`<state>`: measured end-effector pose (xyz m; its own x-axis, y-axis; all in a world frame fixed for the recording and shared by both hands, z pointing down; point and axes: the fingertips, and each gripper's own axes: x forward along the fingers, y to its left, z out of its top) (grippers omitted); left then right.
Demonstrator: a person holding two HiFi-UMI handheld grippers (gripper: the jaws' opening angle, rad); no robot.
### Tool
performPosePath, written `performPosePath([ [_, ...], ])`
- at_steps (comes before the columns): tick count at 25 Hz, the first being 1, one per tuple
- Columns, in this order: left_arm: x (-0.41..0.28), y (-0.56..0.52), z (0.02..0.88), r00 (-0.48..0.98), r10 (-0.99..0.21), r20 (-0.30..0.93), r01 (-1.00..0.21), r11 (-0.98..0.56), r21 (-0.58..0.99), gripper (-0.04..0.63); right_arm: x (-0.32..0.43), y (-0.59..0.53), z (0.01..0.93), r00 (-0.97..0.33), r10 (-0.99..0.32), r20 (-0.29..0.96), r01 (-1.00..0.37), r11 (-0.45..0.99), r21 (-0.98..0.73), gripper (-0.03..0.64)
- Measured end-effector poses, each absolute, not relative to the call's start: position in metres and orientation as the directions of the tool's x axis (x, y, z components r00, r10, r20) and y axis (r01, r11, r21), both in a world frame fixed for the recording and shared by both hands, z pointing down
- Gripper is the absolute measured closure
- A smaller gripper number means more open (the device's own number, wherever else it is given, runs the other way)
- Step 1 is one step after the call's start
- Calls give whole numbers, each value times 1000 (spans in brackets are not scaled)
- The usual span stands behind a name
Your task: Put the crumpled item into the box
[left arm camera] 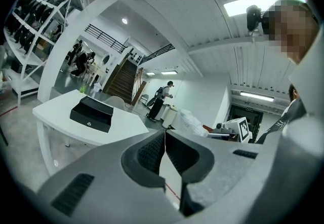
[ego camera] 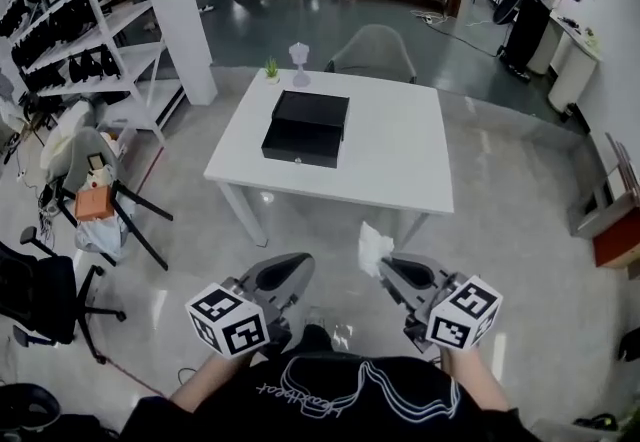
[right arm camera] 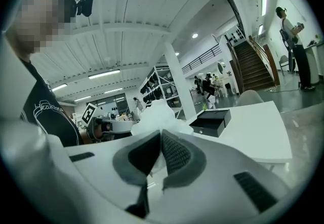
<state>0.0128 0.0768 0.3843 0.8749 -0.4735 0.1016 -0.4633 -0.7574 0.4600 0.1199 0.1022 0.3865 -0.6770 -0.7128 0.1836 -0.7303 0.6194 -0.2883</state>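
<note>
A black box (ego camera: 305,127) lies open on the white table (ego camera: 400,165), well ahead of both grippers. My right gripper (ego camera: 386,270) is shut on the crumpled white item (ego camera: 373,246), held in the air short of the table's near edge. In the right gripper view the crumpled item (right arm camera: 156,115) bulges above the closed jaws, with the box (right arm camera: 212,120) beyond. My left gripper (ego camera: 298,268) hangs beside it, shut with nothing held. The left gripper view shows the jaws (left arm camera: 164,135) pressed together, the box (left arm camera: 91,113) at left and the crumpled item (left arm camera: 190,119) at right.
A small plant (ego camera: 271,70) and a white ornament (ego camera: 299,62) stand at the table's far edge, with a grey chair (ego camera: 372,52) behind. A white pillar (ego camera: 180,15), shelves (ego camera: 70,40) and office chairs (ego camera: 100,190) are at left. A person (ego camera: 535,0) stands far right.
</note>
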Motion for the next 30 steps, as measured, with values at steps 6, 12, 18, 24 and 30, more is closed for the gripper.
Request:
performPosePath([
  [6, 6, -7, 387, 879, -461, 120, -459, -753, 472, 588, 112, 24, 389, -666, -714, 215, -741, 602, -298, 607],
  [12, -12, -88, 381, 868, -480, 125, -481, -754, 448, 588, 99, -55, 387, -650, -719, 247, -759, 592, -271, 607],
  [18, -26, -134, 385, 861, -494, 123, -494, -752, 437, 588, 90, -111, 393, -611, -738, 286, -791, 585, -179, 607],
  [24, -34, -157, 392, 845, -518, 136, -522, -741, 423, 588, 84, -147, 404, -582, -739, 339, -801, 593, -84, 607],
  [30, -49, -177, 401, 816, -554, 163, -566, -711, 417, 588, 69, -186, 416, -588, -706, 394, -775, 631, -27, 607],
])
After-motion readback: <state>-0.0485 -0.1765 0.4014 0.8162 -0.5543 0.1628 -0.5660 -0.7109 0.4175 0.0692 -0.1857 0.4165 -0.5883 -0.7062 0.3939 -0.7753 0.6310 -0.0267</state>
